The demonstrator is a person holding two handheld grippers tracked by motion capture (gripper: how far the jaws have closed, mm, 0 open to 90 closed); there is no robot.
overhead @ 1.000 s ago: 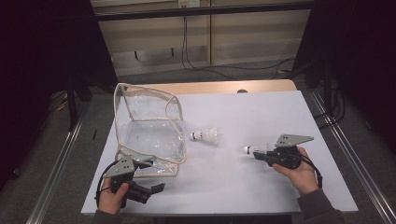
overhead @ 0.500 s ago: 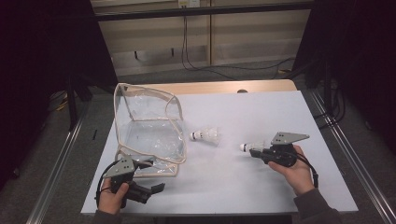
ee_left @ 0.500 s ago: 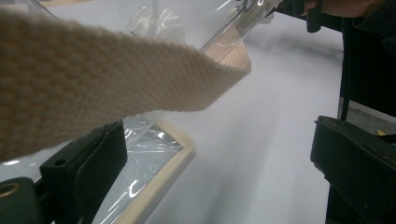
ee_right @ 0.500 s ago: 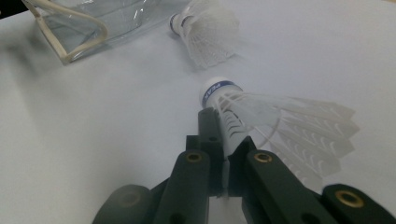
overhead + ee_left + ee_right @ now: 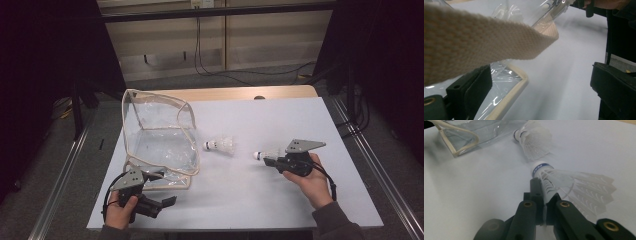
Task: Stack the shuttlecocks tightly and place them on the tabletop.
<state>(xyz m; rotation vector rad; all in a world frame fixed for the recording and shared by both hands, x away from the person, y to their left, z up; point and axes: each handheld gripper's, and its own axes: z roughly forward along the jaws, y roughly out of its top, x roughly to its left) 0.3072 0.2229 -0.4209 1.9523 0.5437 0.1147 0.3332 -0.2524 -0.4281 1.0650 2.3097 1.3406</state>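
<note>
A clear plastic bag with beige trim stands open at the left of the white table. One white shuttlecock lies on the table just right of the bag. My right gripper is shut on a second shuttlecock and holds it just above the table, cork pointing left. In the right gripper view the jaws pinch its feather stems, with the loose shuttlecock and the bag beyond. My left gripper stands open at the bag's near corner. The beige strap and the bag's trim lie between its wide jaws.
The table's near edge runs just under both hands. Metal rails flank the table on both sides. A bare stretch of table lies between the two grippers. Dark frames and cables stand behind the far edge.
My right gripper has edged a little to the left with the shuttlecock still in it. The left gripper and the bag have stayed where they were.
</note>
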